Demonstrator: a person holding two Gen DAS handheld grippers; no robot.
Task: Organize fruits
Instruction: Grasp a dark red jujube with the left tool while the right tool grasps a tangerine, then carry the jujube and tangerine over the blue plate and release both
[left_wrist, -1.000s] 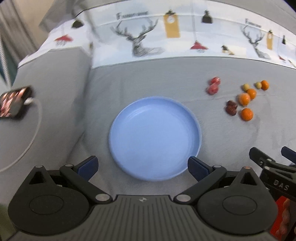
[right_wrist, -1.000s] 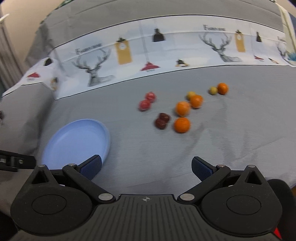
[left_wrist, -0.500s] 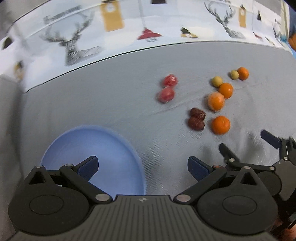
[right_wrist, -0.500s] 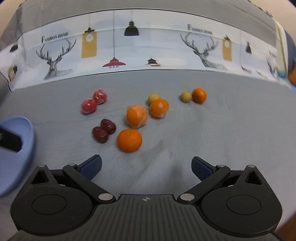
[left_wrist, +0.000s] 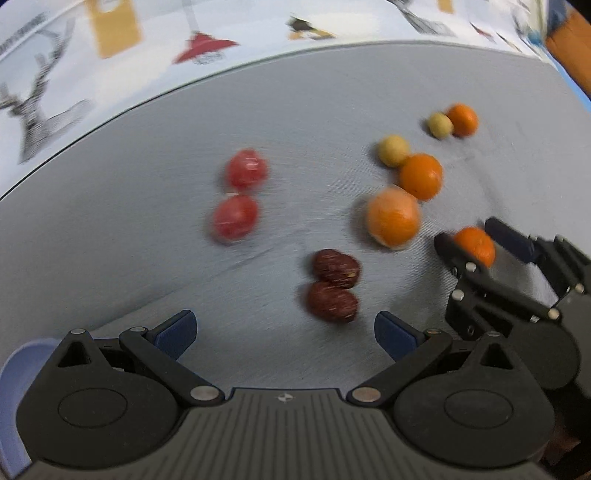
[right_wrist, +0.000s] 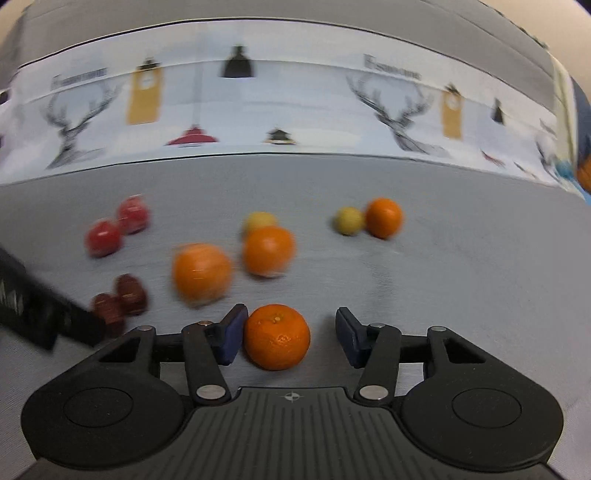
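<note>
Closing around the nearest orange (right_wrist: 277, 336), the right gripper (right_wrist: 288, 336) has its jaws partly drawn in – they have just been narrowing. The left pad (right_wrist: 231, 338) touches or nearly touches the fruit's side; the right pad stands clear of it with a visible gap, so no firm grip yet. The orange sits on the grey cloth (right_wrist: 461, 266).

Left gripper (left_wrist: 284, 332) – jaws wide apart, nothing between them, pointing down over the cloth just short of two dark red dates (left_wrist: 334, 284) that lie touching each other.

Other fruit, all on the cloth, views blurred:
- two red fruits (left_wrist: 240, 195) side by side, left of the dates and farther off
- two larger oranges (left_wrist: 406, 199) touching, beyond the right gripper
- a small yellow fruit (left_wrist: 393, 149) against the farther of those oranges
- another yellow fruit (left_wrist: 439, 124) touching a small orange (left_wrist: 461, 120), farthest right

A sliver of blue plate (left_wrist: 14, 398) shows at the lower left edge of the left wrist view, well apart from the fruit
</note>
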